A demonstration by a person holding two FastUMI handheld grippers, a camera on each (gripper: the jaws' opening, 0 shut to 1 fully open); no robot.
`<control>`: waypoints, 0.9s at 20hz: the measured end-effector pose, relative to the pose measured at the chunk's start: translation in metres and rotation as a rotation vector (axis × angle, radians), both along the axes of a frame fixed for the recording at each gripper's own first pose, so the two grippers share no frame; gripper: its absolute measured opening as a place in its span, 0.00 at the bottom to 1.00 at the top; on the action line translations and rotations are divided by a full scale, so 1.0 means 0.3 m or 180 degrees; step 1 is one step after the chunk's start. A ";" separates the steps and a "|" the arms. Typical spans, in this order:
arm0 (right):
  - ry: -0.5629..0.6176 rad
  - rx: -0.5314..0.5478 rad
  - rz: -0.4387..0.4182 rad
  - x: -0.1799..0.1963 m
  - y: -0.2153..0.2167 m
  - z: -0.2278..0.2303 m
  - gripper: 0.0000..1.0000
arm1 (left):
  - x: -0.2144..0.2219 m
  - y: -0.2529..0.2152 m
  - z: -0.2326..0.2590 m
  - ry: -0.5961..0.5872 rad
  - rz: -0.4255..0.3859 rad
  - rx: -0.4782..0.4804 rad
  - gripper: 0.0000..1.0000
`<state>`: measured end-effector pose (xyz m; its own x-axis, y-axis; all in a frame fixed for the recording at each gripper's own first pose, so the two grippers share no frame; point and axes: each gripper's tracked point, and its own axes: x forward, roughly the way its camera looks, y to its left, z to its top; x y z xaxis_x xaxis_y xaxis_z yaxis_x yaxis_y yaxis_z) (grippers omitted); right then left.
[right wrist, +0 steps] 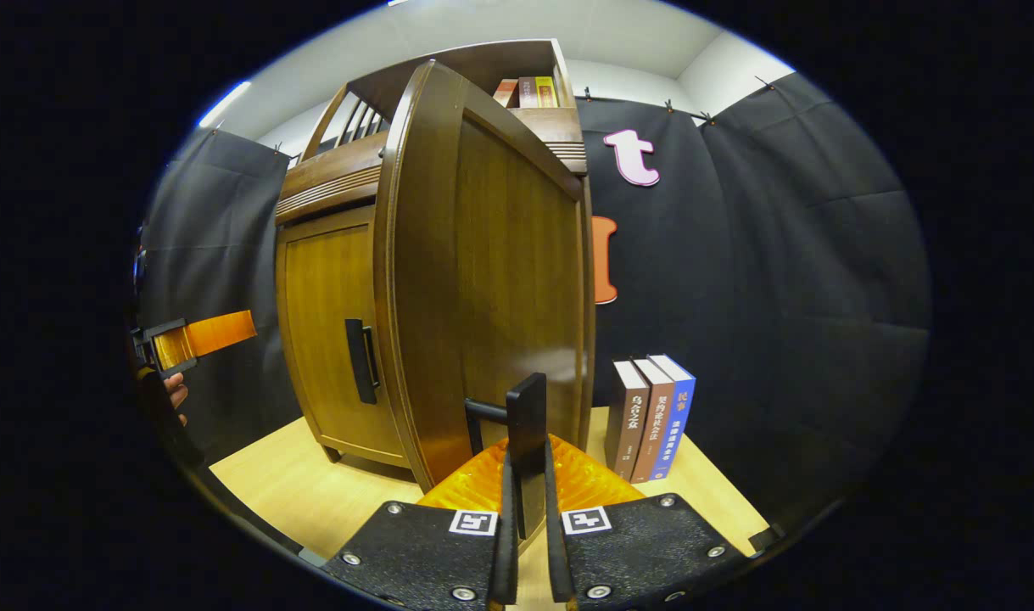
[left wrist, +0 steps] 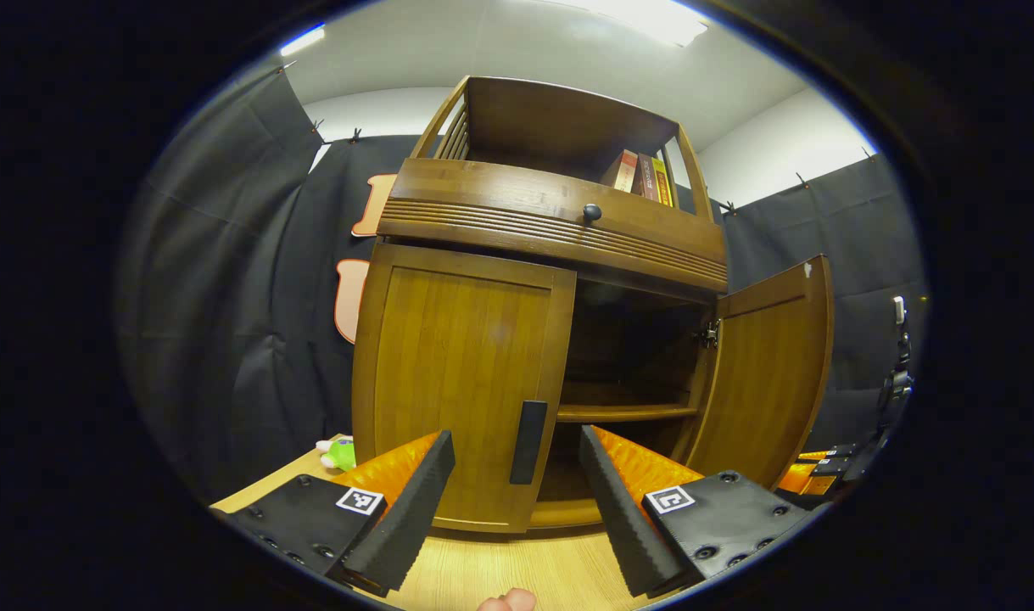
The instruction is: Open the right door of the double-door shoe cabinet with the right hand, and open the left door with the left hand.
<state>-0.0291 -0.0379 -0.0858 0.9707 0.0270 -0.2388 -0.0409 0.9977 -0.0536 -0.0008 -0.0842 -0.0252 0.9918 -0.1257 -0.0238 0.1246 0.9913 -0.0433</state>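
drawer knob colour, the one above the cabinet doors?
Black, a small round knob on the brown wooden drawer front. Shows best in the left gripper view.

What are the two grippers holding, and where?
The right gripper pinches the right door by its handle. The left gripper holds nothing.

Three upright books stand on the pale wooden tabletop (right wrist: 720, 501) beside the brown wooden shoe cabinet (right wrist: 330, 297). The dark brown book (right wrist: 626, 417) carries white Chinese characters down its spine, reading "乌合之众". The reddish-brown book (right wrist: 653, 420) and the blue book (right wrist: 679, 406) also bear vertical Chinese characters, too small to read with certainty. The red and yellow books on the cabinet's top shelf (left wrist: 644, 176) show spine print, illegible.
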 end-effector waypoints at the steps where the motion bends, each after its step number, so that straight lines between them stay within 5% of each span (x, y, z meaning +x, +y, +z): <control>1: -0.0006 -0.0023 -0.0028 -0.001 -0.018 0.003 0.13 | 0.004 -0.005 -0.002 0.0005 -0.0003 -0.0014 0.94; 5: -0.0013 -0.0101 -0.0113 -0.005 -0.092 0.010 0.08 | 0.027 -0.021 -0.006 -0.0014 0.0005 0.0000 0.94; 6: -0.0018 -0.0143 -0.0147 -0.011 -0.118 0.014 0.18 | 0.031 -0.020 -0.007 -0.0021 0.0013 0.0007 0.94; 7: -0.0042 -0.0190 -0.0196 -0.023 -0.156 0.012 0.06 | 0.036 -0.021 -0.008 -0.0025 0.0021 0.0006 0.94; 8: -0.0053 -0.0220 -0.0210 -0.028 -0.188 0.012 0.05 | 0.038 -0.022 -0.012 -0.0029 0.0032 -0.0004 0.94; 18: -0.0058 -0.0077 0.0165 -0.024 -0.339 0.006 0.01 | 0.047 -0.035 -0.023 -0.0047 0.0037 -0.0057 0.94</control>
<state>-0.0362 -0.1397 -0.0839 0.9723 0.0717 -0.2223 -0.0912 0.9927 -0.0787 0.0132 -0.0947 -0.0321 0.9934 -0.1146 -0.0069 0.1140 0.9917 -0.0592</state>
